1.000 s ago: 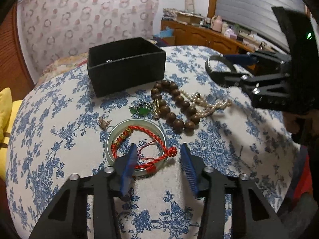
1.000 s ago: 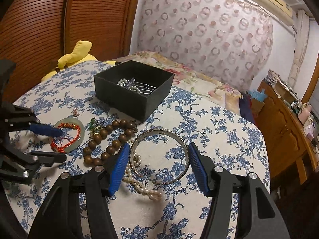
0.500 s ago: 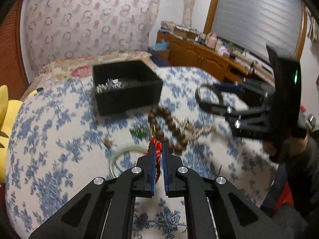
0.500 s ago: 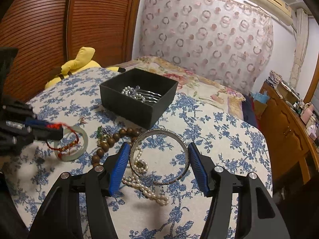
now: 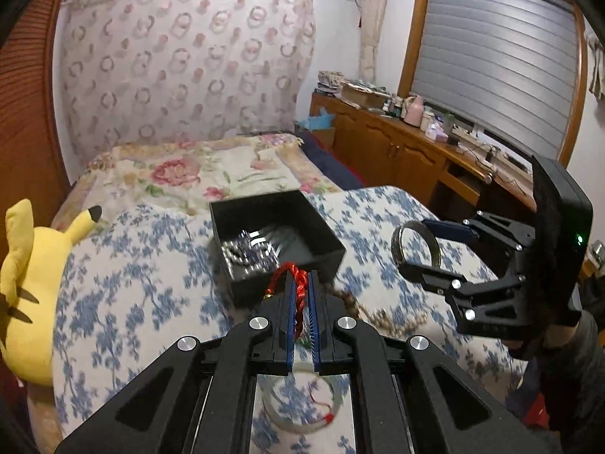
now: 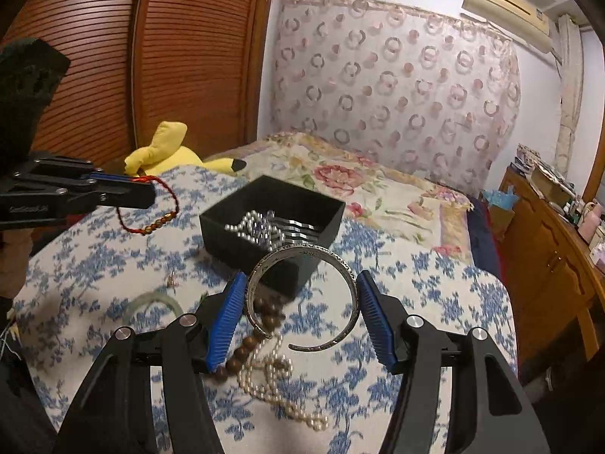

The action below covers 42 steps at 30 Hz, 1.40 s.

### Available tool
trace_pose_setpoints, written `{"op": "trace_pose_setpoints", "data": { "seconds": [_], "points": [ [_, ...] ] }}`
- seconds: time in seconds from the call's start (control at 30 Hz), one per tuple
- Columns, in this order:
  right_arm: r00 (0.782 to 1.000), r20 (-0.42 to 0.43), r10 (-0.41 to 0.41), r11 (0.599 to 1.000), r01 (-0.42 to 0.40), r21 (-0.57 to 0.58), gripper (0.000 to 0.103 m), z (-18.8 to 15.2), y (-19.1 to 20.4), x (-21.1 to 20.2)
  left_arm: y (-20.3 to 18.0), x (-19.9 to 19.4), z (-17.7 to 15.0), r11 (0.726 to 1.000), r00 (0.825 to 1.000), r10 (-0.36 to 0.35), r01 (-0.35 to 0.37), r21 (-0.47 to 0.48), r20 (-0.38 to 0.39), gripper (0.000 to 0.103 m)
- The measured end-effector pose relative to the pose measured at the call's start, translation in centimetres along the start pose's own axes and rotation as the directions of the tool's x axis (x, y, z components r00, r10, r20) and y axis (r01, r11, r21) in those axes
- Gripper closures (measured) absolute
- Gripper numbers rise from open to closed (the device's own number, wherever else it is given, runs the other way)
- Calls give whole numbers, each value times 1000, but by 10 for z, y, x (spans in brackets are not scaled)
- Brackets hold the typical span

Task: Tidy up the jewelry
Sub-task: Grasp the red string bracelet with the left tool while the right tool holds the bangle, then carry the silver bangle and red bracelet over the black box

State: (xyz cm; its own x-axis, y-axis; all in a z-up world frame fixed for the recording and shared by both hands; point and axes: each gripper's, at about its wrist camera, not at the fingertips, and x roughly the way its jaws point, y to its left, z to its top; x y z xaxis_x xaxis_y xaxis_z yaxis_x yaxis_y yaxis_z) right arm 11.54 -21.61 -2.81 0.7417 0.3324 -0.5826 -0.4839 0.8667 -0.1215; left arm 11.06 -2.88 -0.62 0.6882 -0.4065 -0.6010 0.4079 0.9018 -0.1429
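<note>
While both grippers hang above the blue-floral bedspread (image 6: 397,265), we note the left gripper (image 5: 301,295) tilted downward w/ jaws clenched on a red braided cord bracelet with gold beads (image 6: 151,223); the cord loops up past the blue pads in the left wrist view and dangles below the fingertips in the right wrist view, clear of the cloth. The right gripper (image 6: 298,302) also points down at an angle, its blue pads pressing both sides of an open-ended engraved silver cuff bangle (image 6: 302,295), which it carries in the air, gap toward the camera. A dark sleeve (image 5: 567,363) shows behind that gripper in the left view.

Surroundings: a black square open box (image 6: 272,223) sits on the bedspread just beyond both grippers and holds pearl-like beads & silver pieces (image 6: 264,227), details blurred. Beneath the bangle lie a brown wooden-bead bracelet (image 6: 249,336) and a cream pearl strand (image 6: 276,386), touching each other. A pale green translucent bangle (image 6: 155,302) lies flat to the left, directly under the left gripper in its own view; a small metallic charm (image 6: 172,278) lies nearby. A yellow plush toy (image 5: 26,280) rests at the bed's left edge, well apart from the box. Nothing stands betw. either gripper and the box.
</note>
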Motion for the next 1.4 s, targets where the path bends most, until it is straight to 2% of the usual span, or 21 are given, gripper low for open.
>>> {"op": "trace_pose_setpoints", "data": {
  "seconds": [0.23,0.5,0.57,0.63,0.7,0.97,1.1,1.23,1.4],
  "points": [
    [999,16,28,1000,-28,8,41,20,-7,21,13,21,31,1000,1000,-8,8,-11,3,98],
    [998,10,64,998,-64,21,41,36,-22,54,22,60,50,1000,999,1,-1,-11,-37,98],
    [997,3,72,997,-72,25,41,38,-25,63,25,71,52,1000,999,13,-14,-11,-52,93],
    [997,-2,78,997,-78,23,41,39,-27,69,28,77,53,1000,998,19,-19,-13,-56,75],
    [996,-7,84,996,-84,20,41,40,-28,74,31,80,52,1000,998,26,-27,-12,-58,70],
    [994,-21,110,994,-110,14,41,47,-26,91,43,83,50,999,996,47,-48,-8,-69,68],
    [991,-38,126,992,-126,7,41,48,-20,101,49,79,49,997,995,79,-80,-4,-61,59],
    [989,-57,140,990,-140,-9,41,48,-11,110,58,75,40,992,990,126,-127,-2,-64,55],
    [985,-70,155,987,-157,-19,40,50,-1,119,72,71,27,988,986,148,-151,-34,-78,53]
  ]
}}
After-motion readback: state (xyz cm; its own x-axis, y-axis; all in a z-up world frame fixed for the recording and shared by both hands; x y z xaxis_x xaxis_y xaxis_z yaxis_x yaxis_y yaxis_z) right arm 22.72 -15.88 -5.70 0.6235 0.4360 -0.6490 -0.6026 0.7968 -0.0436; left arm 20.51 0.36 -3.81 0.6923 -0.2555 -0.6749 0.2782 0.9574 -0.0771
